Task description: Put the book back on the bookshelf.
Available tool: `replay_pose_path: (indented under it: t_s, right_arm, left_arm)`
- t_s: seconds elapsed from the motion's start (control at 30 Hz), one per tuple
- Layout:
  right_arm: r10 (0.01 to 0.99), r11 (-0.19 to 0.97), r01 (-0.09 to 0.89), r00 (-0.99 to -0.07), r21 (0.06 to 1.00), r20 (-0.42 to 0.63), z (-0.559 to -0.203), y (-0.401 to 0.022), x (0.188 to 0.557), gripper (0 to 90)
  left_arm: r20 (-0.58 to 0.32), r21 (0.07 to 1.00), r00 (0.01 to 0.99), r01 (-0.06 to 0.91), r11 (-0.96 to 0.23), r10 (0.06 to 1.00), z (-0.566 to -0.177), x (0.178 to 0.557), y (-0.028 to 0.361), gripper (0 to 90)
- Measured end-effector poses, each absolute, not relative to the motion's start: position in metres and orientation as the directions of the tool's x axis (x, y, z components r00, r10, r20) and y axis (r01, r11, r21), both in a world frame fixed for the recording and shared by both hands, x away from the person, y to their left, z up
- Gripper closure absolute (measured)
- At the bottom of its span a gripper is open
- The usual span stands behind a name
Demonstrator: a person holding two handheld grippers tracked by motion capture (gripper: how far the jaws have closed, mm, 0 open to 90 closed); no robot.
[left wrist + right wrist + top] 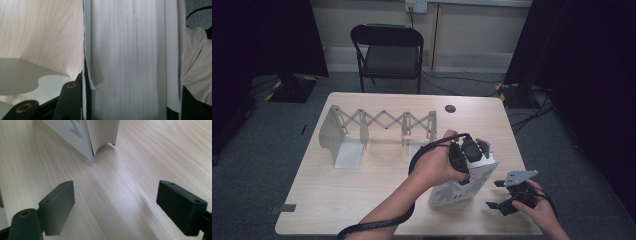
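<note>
High view showed the left tool (464, 159) clamped on the top edge of a thick white book (462, 187), which stood tilted on the worktop (377, 175) near its front right edge, just beside the expanding rack (379, 122) and its end plates. Left tool view confirmed the hold: the page block (130, 60) sat between the two jaws with a cover on each side. The right tool (504, 195) hovered low beside the book's right side, jaws wide and holding nothing; the right tool view showed bare worktop between them and the book's lower corner (92, 157) ahead. Judged risks: the book rested on one edge while tilted, so a slack left hold could let it topple flat or slide off the near edge; the grip lay on loose pages and covers, so the block could sag or fan open when lifted; the right tool, closing too early, could catch a single cover and bend it. A dark arrow-like mark appeared on the cover; no legible writing or brand could be read.
</note>
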State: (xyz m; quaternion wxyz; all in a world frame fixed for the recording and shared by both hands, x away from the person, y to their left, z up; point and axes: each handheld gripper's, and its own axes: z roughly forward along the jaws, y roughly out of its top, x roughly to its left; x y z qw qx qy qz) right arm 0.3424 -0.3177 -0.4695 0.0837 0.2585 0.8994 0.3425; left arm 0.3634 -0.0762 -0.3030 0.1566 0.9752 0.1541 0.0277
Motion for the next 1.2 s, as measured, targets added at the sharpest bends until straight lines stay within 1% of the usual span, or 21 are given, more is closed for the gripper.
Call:
replay_pose_path:
  t_s: [0.17, 0.27, 0.4, 0.6, 0.8, 1.07, 1.2]
  right_arm:
    - [0.548, 0.611, 0.42, -0.836, 0.671, 0.025, -0.477, -0.318, 0.346, 14.7]
    - [0.546, 0.611, 0.428, -0.837, 0.665, 0.037, -0.482, -0.317, 0.347, 14.7]
    - [0.537, 0.637, 0.408, -0.843, 0.654, 0.003, -0.488, -0.311, 0.349, 14.7]
    - [0.533, 0.637, 0.403, -0.846, 0.658, 0.001, -0.49, -0.308, 0.352, 13.5]
    - [0.548, 0.615, 0.406, -0.837, 0.676, 0.003, -0.492, -0.308, 0.351, 13.0]
    - [0.554, 0.603, 0.403, -0.832, 0.688, 0.002, -0.493, -0.309, 0.35, 12.6]
    - [0.559, 0.584, 0.4, -0.829, 0.706, 0.007, -0.496, -0.31, 0.349, 12.4]
  left_arm:
    - [0.001, 0.314, 0.946, 0.307, -0.899, 0.323, -0.298, 0.363, -0.069, 53.2]
    - [-0.003, 0.312, 0.942, 0.32, -0.895, 0.335, -0.295, 0.362, -0.064, 53.2]
    - [0.009, 0.29, 0.934, 0.34, -0.894, 0.358, -0.295, 0.36, -0.057, 53.1]
    - [-0.003, 0.29, 0.925, 0.364, -0.885, 0.379, -0.294, 0.361, -0.047, 53.1]
    - [0.001, 0.287, 0.924, 0.365, -0.886, 0.381, -0.294, 0.359, -0.04, 53.1]
    - [-0.026, 0.285, 0.918, 0.386, -0.877, 0.396, -0.295, 0.358, -0.031, 53.2]
    - [-0.019, 0.28, 0.919, 0.382, -0.881, 0.393, -0.293, 0.357, -0.028, 53.2]
